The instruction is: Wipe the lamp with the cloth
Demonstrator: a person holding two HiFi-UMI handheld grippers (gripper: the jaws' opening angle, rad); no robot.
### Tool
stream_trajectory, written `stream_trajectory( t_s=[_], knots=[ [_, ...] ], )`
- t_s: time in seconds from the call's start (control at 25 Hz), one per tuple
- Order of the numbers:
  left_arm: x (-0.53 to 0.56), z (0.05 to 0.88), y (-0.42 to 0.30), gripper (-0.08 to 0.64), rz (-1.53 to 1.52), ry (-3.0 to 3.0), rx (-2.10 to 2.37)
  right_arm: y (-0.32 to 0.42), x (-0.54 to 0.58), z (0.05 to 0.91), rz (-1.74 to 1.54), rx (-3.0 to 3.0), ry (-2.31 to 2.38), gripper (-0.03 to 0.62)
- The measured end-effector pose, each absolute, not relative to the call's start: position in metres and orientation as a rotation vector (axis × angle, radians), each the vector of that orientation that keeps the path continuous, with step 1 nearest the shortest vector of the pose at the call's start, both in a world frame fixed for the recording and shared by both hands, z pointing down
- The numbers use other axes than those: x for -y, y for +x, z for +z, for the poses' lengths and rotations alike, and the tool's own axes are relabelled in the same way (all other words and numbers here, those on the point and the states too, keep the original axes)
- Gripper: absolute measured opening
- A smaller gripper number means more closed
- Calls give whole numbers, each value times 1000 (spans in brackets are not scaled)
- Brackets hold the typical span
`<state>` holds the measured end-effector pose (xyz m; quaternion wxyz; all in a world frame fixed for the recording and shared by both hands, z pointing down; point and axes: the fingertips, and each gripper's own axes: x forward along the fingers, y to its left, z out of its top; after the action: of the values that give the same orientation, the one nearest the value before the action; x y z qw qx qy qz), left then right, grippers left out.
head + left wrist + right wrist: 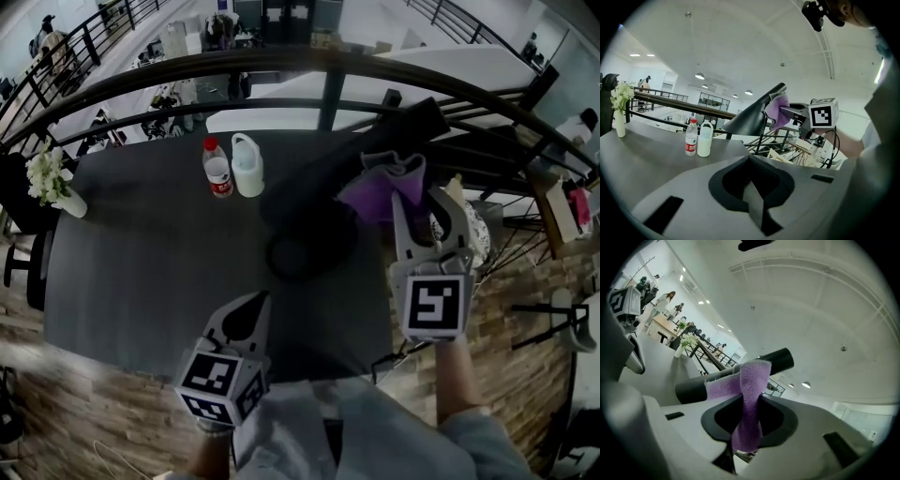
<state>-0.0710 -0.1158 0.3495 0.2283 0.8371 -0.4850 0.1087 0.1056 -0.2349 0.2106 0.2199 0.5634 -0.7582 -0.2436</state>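
A black desk lamp stands on the dark table [141,262], its round base [309,248] near the middle and its shade [403,131] tilted out to the right. My right gripper [422,202] is shut on a purple cloth [375,192], which lies against the lamp's shade. In the right gripper view the cloth [747,399] hangs from the closed jaws across the black lamp [780,359]. The left gripper view shows the shade [750,119] with the cloth [777,110] on its upper end. My left gripper [239,323] hovers shut and empty near the table's front edge.
A water bottle [217,169] and a white jug [247,165] stand at the table's back. A vase of white flowers [52,178] sits at the far left corner. A black railing [328,84] runs behind the table, and the floor drops away on the right.
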Motion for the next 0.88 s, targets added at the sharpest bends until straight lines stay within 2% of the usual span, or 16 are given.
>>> stream_trajectory(
  t_s=[0.88],
  knots=[
    [110, 367, -73, 5, 333, 2225, 1378, 108, 249, 341, -323, 2131, 1441, 89]
  ],
)
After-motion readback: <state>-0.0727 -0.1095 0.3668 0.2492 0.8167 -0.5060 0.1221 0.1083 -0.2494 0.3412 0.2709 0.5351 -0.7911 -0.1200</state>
